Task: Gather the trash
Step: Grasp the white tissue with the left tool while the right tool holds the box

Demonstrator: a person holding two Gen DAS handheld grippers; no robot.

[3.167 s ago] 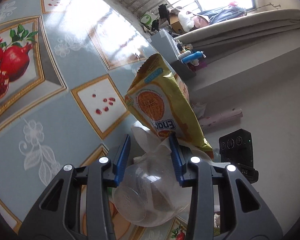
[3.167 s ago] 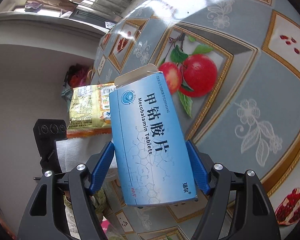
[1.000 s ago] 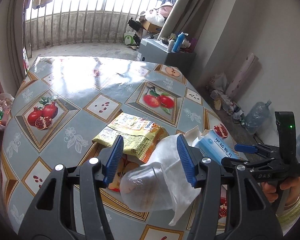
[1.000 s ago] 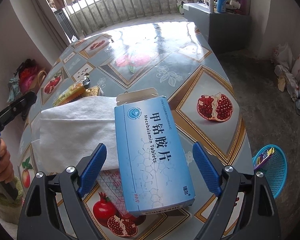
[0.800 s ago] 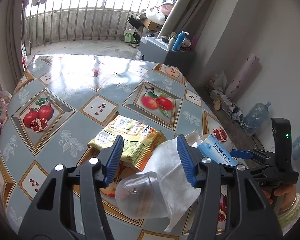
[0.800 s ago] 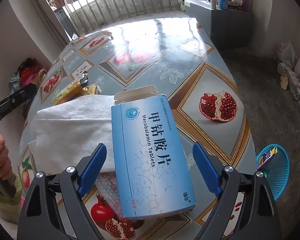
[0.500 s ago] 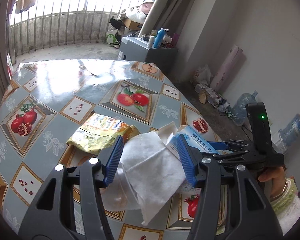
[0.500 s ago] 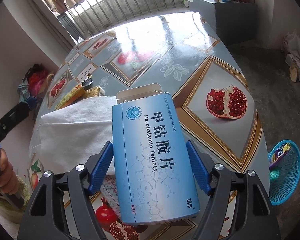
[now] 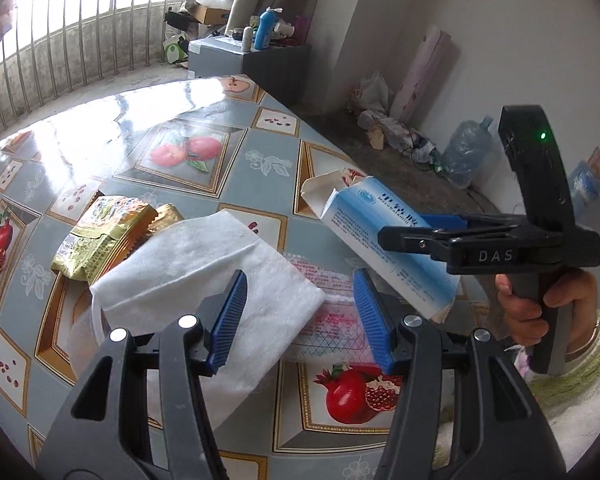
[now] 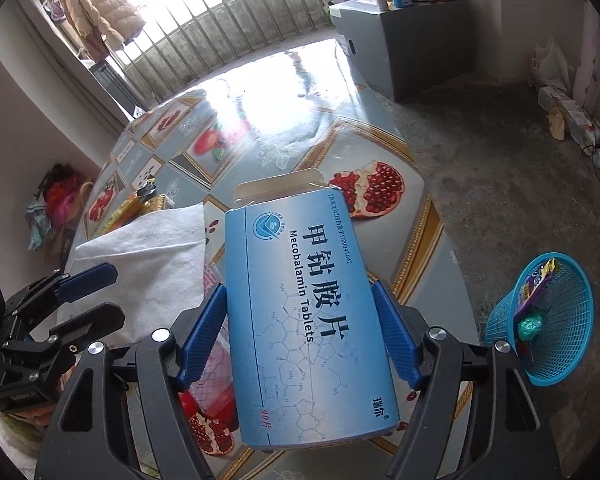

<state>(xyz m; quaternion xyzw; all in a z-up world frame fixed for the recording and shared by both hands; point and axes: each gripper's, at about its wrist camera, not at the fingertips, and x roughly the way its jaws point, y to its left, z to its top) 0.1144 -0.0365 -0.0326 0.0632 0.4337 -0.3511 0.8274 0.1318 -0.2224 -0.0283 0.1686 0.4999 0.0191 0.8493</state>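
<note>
Right hand-held gripper (image 10: 300, 340) has re-clamped the tablet box (image 10: 304, 312) — bin-ready; left hand-held gripper (image 9: 300, 320) now wide, empty — cup dropped

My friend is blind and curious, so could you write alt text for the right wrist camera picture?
A blue pill box is clamped between the right gripper's blue fingers, held above a fruit-patterned table. To its left a white tissue lies on the table near the open left gripper; a blue basket of trash stands on the floor at right.
</note>
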